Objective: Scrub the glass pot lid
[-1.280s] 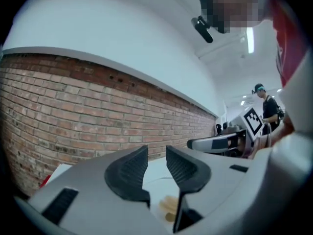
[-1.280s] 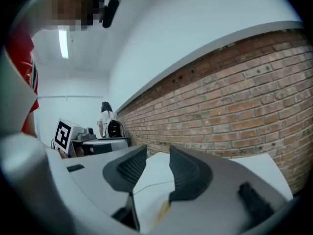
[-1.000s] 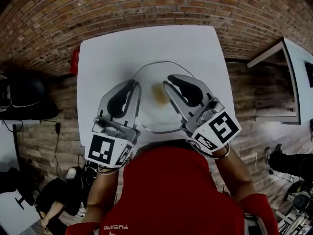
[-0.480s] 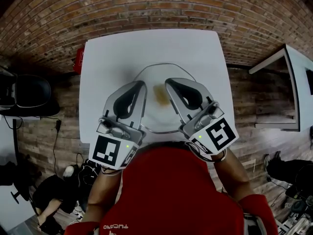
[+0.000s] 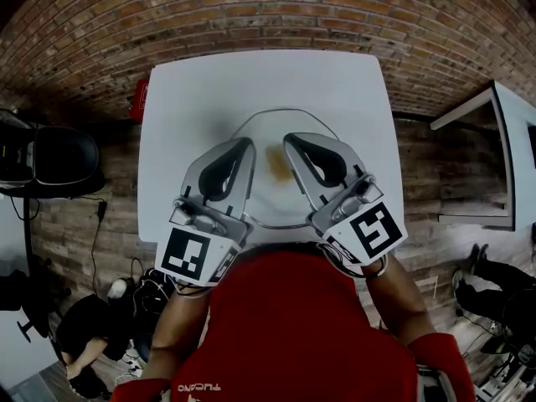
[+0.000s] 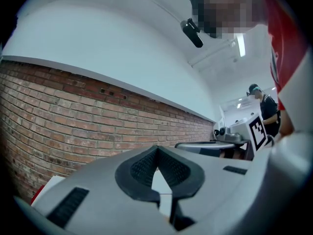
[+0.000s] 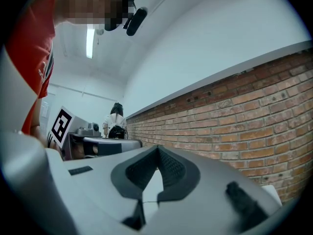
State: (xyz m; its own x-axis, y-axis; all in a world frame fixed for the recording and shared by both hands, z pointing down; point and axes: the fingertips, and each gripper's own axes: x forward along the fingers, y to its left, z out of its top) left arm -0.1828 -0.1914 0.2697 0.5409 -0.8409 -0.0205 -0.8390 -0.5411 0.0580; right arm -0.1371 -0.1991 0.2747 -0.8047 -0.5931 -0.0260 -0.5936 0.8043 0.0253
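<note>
Glass pot lid [image 5: 272,201] on table [image 5: 251,78] between left gripper [image 5: 241,147] and right gripper [image 5: 293,143], both pairs of jaws pressed together.

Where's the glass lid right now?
Head view: the glass lid lies centred on the white table, its sides covered by the left gripper and right gripper.

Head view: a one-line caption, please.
Left gripper and right gripper, both shut and empty, poised over a round clear glass pot lid on a white square table.

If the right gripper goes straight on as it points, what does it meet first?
Probably the brick wall: the right gripper, shut and level, appears to point over the glass lid and table, though its height is unclear.
</note>
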